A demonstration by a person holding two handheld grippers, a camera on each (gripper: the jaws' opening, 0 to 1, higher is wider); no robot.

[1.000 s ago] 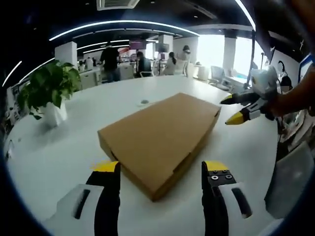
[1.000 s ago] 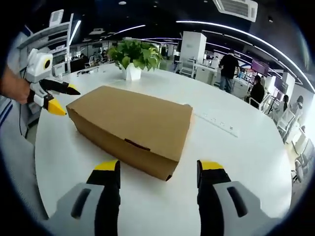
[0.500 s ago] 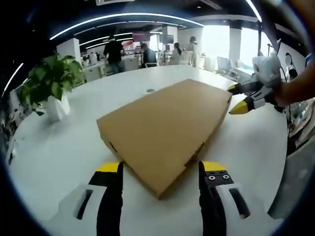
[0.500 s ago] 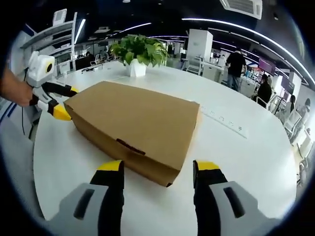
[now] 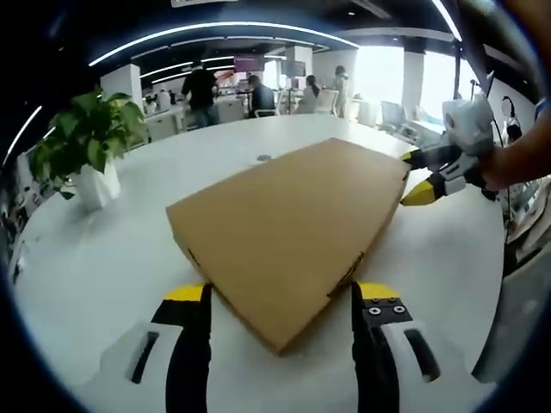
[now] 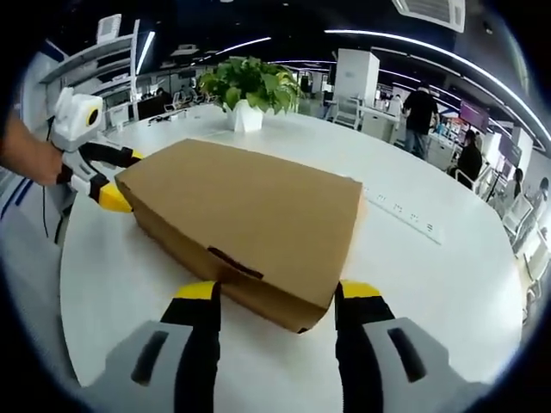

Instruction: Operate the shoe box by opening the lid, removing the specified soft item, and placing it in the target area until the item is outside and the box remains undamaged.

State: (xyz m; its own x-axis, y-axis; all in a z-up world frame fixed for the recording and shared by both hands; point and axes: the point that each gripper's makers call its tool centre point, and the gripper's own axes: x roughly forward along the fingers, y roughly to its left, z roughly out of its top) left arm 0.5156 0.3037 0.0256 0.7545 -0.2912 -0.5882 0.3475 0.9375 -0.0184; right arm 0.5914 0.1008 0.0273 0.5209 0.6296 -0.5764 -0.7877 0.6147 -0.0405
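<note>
1. While closed, lid down, with its tuck slot on the near side wall: shoe box (image 6: 245, 224) of plain brown cardboard, flat on the white round table (image 6: 430, 284), mid-table in both views.
2. Far left in the left gripper view: potted plant (image 5: 86, 151) in a white pot, standing on the table well apart from the shoe box (image 5: 288, 228).
3. At the bottom of the left gripper view: left gripper (image 5: 281, 297) with jaws spread wide, grasping nothing, one yellow-tipped jaw on each side of the box's near corner, just beside the cardboard; whether touching, cannot tell.
4. At the right of the same view: right gripper (image 5: 418, 179), held by a person's hand, jaws parted around the box's far corner, lower yellow tip just beside the cardboard.
5. At the left of the right gripper view: left gripper (image 6: 118, 176), jaws parted at the box's left corner, one black jaw above the lid edge, one yellow tip below it.
6. At the bottom of the right gripper view: right gripper (image 6: 280, 292), jaws released and wide, flanking the box's near corner.
7. Beyond the box in the right gripper view: potted plant (image 6: 247, 90); to the right, a flush socket strip (image 6: 405, 211) in the table top.
8. In the background: office desks and several people (image 6: 422, 112).
</note>
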